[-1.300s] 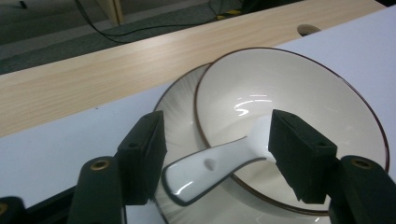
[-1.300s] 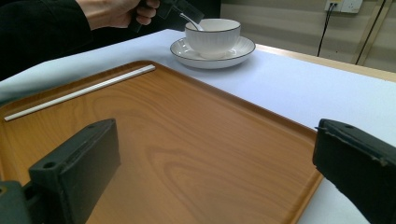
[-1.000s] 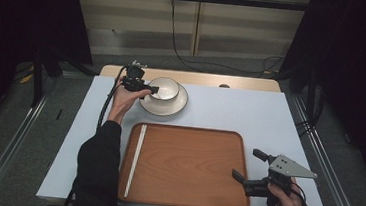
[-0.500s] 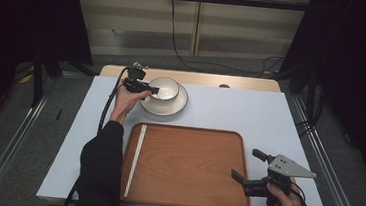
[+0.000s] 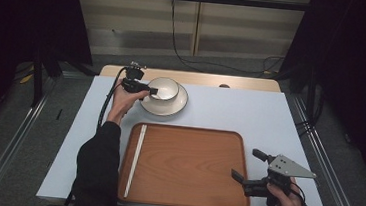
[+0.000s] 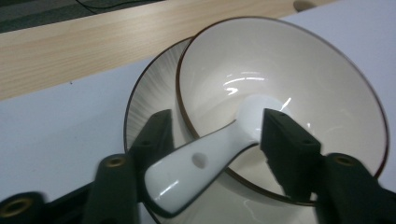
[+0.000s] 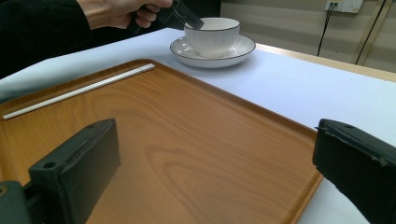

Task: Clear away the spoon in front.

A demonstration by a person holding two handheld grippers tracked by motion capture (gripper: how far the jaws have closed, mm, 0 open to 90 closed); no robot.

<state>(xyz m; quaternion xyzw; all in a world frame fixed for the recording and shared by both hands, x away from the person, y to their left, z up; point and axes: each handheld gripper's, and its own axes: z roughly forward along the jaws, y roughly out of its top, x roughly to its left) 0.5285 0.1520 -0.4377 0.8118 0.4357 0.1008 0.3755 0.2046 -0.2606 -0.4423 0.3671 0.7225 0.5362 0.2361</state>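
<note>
A white ceramic spoon (image 6: 219, 144) lies slanted in a cream bowl (image 5: 164, 88) with a dark rim, its handle sticking out over the rim. The bowl stands on a matching saucer (image 5: 177, 105) at the far middle of the table. My left gripper (image 5: 153, 91) reaches in over the bowl's left rim, and its jaws press on both sides of the spoon. My right gripper (image 5: 244, 163) hovers open at the right edge of the wooden tray (image 5: 190, 164), holding nothing. From the right gripper view the bowl (image 7: 212, 35) stands far off beyond the tray.
A thin white stick (image 5: 135, 159) lies along the tray's left side. The tray takes up the near middle of the pale blue table top (image 5: 250, 114). A wooden strip (image 5: 243, 83) runs along the far edge. Metal rails flank the table.
</note>
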